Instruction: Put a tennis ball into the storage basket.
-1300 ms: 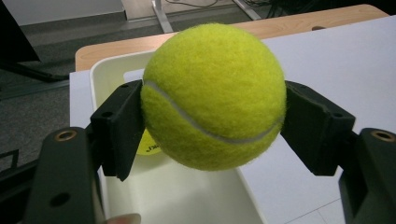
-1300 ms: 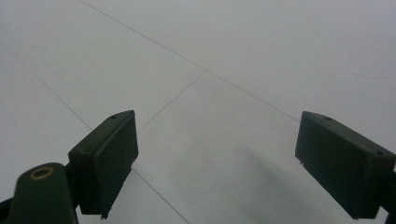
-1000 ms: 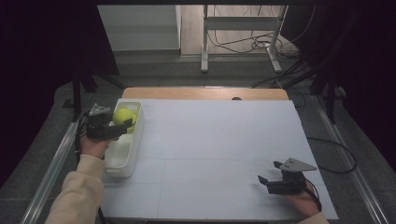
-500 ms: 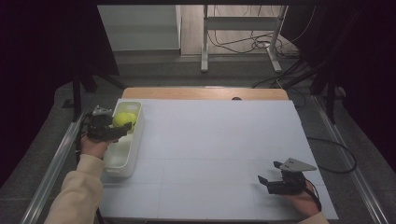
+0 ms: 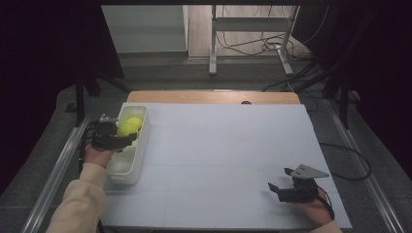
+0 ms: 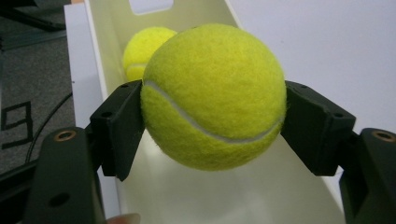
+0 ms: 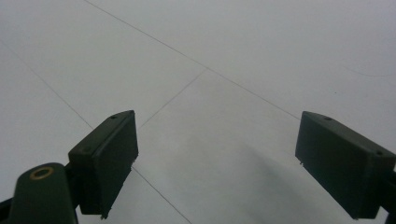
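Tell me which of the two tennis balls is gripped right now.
The nearer tennis ball, clamped between the left gripper's jaws above the white bin. The other tennis ball lies loose on the bin floor toward the far end, untouched.

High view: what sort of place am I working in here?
Probably a lab or recording workspace: a white-covered table ringed by dark curtains, loose cables on the floor behind, and a metal stand.
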A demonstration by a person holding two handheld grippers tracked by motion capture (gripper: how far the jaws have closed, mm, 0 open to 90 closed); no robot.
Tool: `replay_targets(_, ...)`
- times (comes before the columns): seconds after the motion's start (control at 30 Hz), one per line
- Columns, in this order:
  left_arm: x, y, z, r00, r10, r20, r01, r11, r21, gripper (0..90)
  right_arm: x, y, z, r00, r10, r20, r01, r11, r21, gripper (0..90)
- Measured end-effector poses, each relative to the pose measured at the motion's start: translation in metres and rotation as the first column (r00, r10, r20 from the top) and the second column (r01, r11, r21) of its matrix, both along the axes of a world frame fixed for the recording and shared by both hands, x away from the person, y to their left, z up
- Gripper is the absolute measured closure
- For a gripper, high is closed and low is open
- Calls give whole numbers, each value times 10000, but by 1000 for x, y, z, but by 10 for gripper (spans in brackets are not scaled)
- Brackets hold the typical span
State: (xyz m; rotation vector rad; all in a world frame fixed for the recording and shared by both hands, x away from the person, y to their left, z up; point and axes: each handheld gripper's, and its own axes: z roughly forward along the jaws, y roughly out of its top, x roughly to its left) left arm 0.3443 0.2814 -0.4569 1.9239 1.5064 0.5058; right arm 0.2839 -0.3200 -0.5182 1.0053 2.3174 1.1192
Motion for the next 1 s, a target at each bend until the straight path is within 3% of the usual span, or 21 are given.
replay_targets(0.37,-1,1,2,9997,108,210,-104,9998,-184,253,0,0,0,10000,-19,7,19,10000,-13,136)
replay_targets(0.47,-1,3,4,9992,241,307,-227,9987,-448,127,0,0,0,10000,-2,9,2,10000,-17,137)
replay_targets(0.7,-7,0,10,9972,-148,738,205,9969,-761,108,1,0,-1,10000,21,-40,-21,10000,10,135)
replay_targets(1.0,-23,-5,18,9811,-795,1763,1067,9828,-1507,105,-1,-3,0,9999,-35,-120,37,9998,199,135)
